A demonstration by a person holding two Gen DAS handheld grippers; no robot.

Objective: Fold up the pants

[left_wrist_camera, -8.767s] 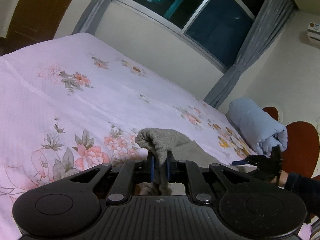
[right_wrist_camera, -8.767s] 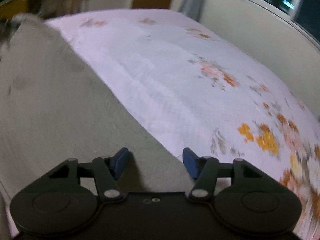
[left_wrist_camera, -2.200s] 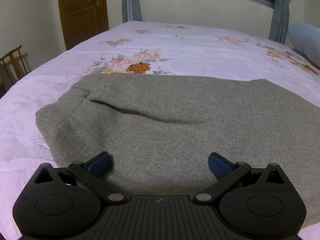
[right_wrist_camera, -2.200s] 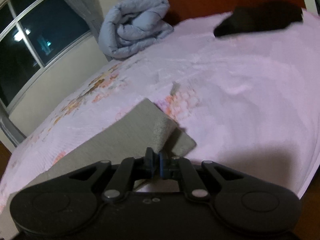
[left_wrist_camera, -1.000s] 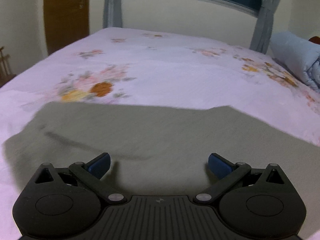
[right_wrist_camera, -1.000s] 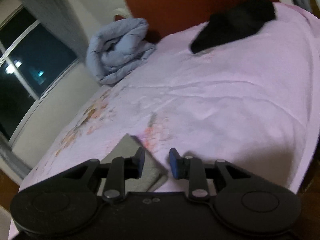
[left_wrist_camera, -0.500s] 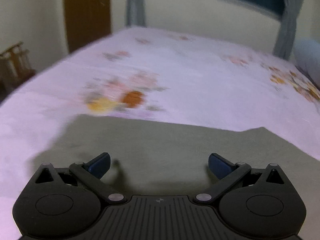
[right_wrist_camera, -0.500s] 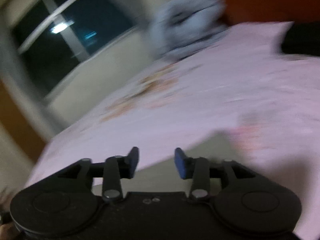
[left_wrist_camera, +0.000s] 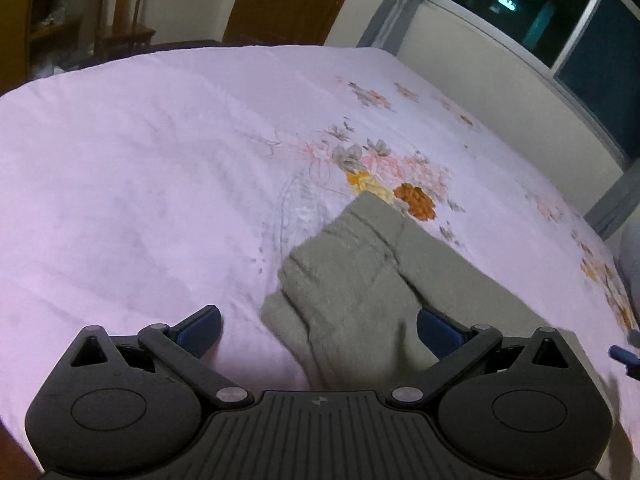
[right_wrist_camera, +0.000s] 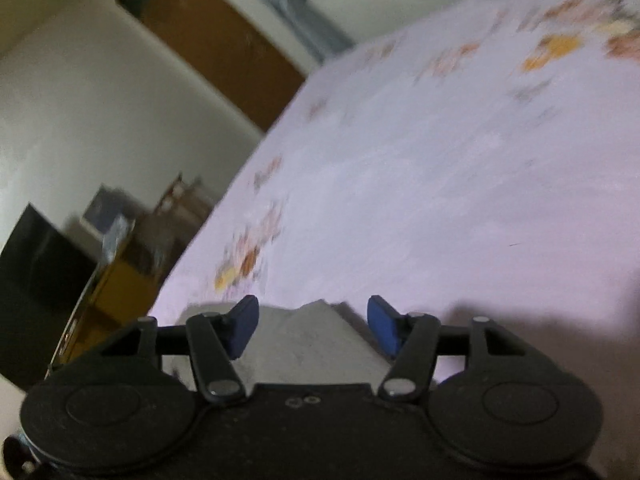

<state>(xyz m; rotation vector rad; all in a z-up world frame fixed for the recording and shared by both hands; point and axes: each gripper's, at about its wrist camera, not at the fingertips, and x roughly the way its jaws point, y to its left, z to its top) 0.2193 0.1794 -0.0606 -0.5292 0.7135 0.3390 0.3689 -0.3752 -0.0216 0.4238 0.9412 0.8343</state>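
Note:
The grey pants [left_wrist_camera: 360, 280] lie folded on the pink floral bedspread [left_wrist_camera: 160, 180], their waistband end pointing to the far left. My left gripper [left_wrist_camera: 318, 330] is open and hovers just above that end, with the cloth between its blue fingertips [left_wrist_camera: 200, 328]. My right gripper [right_wrist_camera: 312, 330] is open over a raised grey fold of the pants [right_wrist_camera: 308, 336]; this view is blurred. A blue tip of the right gripper [left_wrist_camera: 622, 354] shows at the right edge of the left wrist view.
A wooden chair [left_wrist_camera: 124, 8] and a brown door [left_wrist_camera: 288, 0] stand beyond the bed's far end. A dark window [left_wrist_camera: 560, 28] with grey curtains runs along the right wall. A yellow cabinet [right_wrist_camera: 116, 288] stands beside the bed.
Both grippers have swung left toward the waistband end of the pants. The right gripper let go of the leg end and now opens wider over a grey fold.

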